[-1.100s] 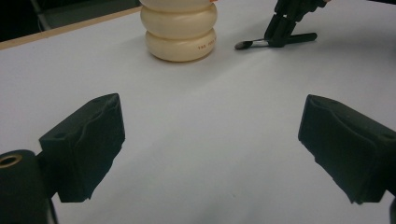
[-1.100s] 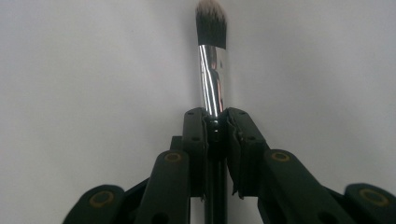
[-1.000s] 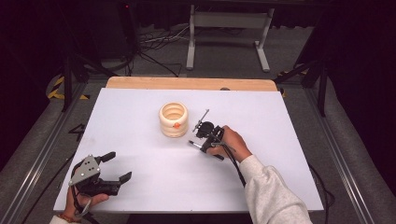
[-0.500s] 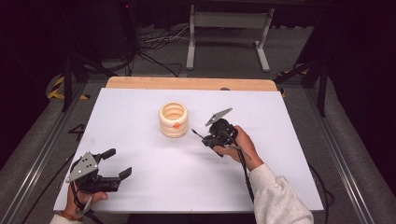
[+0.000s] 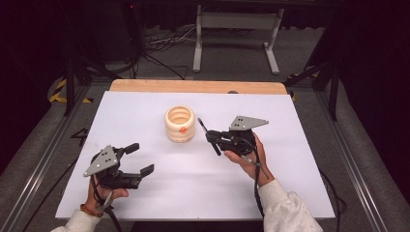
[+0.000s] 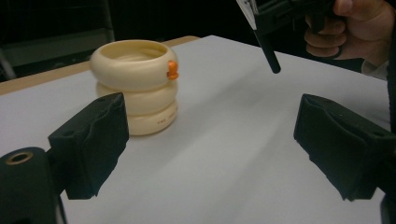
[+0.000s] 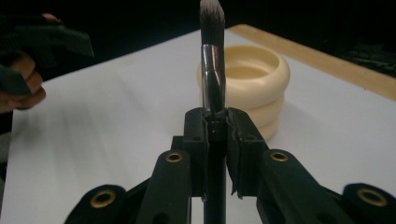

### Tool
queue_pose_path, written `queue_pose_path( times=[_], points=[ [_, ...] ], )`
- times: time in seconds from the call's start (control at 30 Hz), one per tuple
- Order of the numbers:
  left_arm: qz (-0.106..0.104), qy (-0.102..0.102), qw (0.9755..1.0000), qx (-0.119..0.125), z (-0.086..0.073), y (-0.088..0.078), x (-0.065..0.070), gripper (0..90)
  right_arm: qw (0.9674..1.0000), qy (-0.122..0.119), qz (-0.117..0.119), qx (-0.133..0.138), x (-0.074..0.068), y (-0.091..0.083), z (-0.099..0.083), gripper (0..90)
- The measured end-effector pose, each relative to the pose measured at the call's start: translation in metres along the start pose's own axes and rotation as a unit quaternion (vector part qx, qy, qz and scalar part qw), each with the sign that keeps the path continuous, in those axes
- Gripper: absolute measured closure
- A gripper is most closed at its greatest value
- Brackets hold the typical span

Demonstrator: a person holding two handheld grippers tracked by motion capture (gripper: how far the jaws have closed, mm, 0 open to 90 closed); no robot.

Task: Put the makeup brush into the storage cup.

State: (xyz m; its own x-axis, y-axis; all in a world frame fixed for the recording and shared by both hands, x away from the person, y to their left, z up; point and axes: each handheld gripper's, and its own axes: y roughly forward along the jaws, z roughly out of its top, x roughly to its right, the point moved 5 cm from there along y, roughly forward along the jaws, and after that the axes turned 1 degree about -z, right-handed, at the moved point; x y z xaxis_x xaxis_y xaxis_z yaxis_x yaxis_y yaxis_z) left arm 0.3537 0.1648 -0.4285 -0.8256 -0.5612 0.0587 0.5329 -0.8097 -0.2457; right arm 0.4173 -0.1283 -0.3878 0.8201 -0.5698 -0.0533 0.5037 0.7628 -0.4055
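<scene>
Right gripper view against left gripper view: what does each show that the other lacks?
Right gripper view: the right gripper shut on a brush, whose bristle tip and metal ferrule point toward the cream ringed holder. Left gripper view: the left gripper with jaws open and nothing between them, and the holder's orange tab. Both: holder and white table.

From above the near edge, the high view looks forward and down over the whole white table [image 5: 145,193], while each gripper view sits low and close, looking along its own jaws, and all three share the cream ringed holder [image 5: 180,123] mid-table.
</scene>
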Motion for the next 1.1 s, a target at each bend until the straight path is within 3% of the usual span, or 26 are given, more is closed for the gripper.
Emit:
queue_pose_path(
  times=[0.23,0.3,0.33,0.37,0.6,0.77,0.83,0.97,1.1],
  points=[
    [-0.054,0.001,0.9985,0.012,0.018,0.040,0.018,14.0,0.9969,0.002,0.032,0.072,-0.016,-0.002,0.010,79.4],
    [-0.074,-0.009,0.9969,0.026,0.026,0.051,0.022,15.6,0.9942,0.002,0.042,0.099,-0.025,0.000,0.014,79.4],
    [-0.074,-0.009,0.9969,0.026,0.026,0.051,0.022,16.5,0.9942,0.002,0.042,0.099,-0.025,0.000,0.014,79.4],
    [-0.079,-0.011,0.9964,0.029,0.029,0.056,0.024,17.3,0.9917,0.004,0.050,0.118,-0.031,0.001,0.016,79.4],
    [-0.119,-0.018,0.9922,0.033,0.036,0.086,0.034,28.0,0.9867,0.003,0.072,0.146,-0.046,0.009,0.015,79.4],
    [-0.143,-0.014,0.9886,0.045,0.037,0.091,0.036,48.4,0.9840,-0.008,0.079,0.160,-0.055,0.014,0.013,79.4],
    [-0.145,-0.015,0.9882,0.046,0.039,0.092,0.035,50.7,0.9835,-0.009,0.080,0.162,-0.056,0.014,0.012,79.4],
    [-0.144,-0.017,0.9887,0.040,0.037,0.094,0.031,68.6,0.9829,-0.015,0.078,0.166,-0.058,0.014,0.009,79.4],
    [-0.143,-0.003,0.9891,0.034,0.036,0.095,0.033,76.8,0.9828,-0.014,0.077,0.167,-0.055,0.015,0.006,79.3]
  ],
)
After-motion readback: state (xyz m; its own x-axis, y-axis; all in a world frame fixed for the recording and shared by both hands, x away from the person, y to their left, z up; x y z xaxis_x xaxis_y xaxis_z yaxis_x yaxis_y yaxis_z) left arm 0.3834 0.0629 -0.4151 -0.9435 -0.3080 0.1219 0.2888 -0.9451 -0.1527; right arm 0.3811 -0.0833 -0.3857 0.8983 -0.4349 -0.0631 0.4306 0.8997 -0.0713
